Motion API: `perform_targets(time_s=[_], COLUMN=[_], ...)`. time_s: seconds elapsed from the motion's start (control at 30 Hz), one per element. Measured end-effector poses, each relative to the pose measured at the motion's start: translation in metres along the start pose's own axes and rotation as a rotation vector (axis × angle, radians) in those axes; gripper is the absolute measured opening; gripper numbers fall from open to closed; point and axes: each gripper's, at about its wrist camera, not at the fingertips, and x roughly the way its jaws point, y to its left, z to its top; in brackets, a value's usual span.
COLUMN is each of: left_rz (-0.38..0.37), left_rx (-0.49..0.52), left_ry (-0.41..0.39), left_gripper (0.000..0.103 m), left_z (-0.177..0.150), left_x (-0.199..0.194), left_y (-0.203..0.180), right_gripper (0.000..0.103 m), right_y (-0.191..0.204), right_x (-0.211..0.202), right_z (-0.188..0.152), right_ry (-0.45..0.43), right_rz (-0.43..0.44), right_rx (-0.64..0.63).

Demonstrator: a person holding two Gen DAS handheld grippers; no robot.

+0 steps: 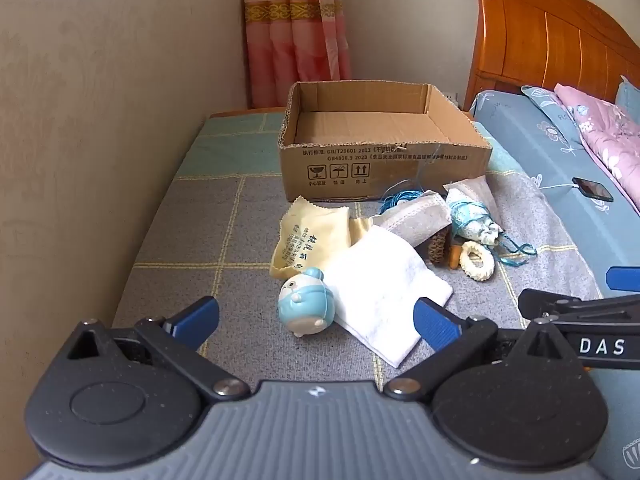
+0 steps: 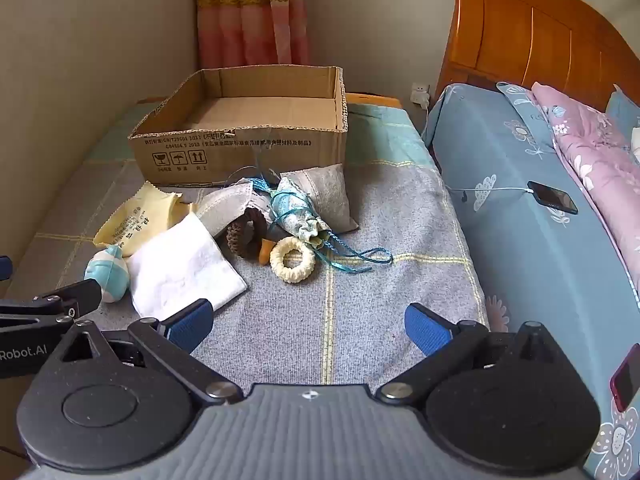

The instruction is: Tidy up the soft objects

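Left wrist view: the left tool [image 1: 316,318] hangs spread wide and empty, and the round pale-blue plush toy [image 1: 305,305] lies just ahead between its fingers, touching the white folded cloth [image 1: 386,294]; the brown cardboard box [image 1: 380,140] stands beyond.

Right wrist view: the right tool [image 2: 308,322] gapes empty; the toy lies far left, so the left is nearer.

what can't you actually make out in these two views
- Brown crocheted ring: mostly hidden under the grey fabric pouch in both views.
- Small orange piece: too little shows beside the cream crocheted ring to identify it.
- Near floor of the open cardboard box: hidden by its front wall.
- Red object: cut off by the right wrist view's edge.
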Motion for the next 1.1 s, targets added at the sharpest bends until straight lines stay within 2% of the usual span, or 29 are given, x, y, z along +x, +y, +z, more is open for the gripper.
perform_targets(time_s=[0.13,0.17,1.1], left_rz=[0.018,-0.021,-0.022], left_rx=[0.009,-0.019,-0.011], left_ry=[0.001,-0.001,-0.013], left_gripper=[0.102,0.102,0.102], left_z=[0.0,0.0,0.002], left_x=[0.001,0.001,-0.007], left_y=[-0.004,0.001,0.001], right_gripper=[0.103,0.103,0.103], right_y=[0.0,0.0,-0.001], right_x=[0.0,0.0,-0.006], right_z=[-0.002,-0.003,0.001], right_ry=[-0.003,-0.002,-0.016], right_rz=[-0.003,-0.002,-0.008], right_rx=[-0.003,-0.002,-0.001])
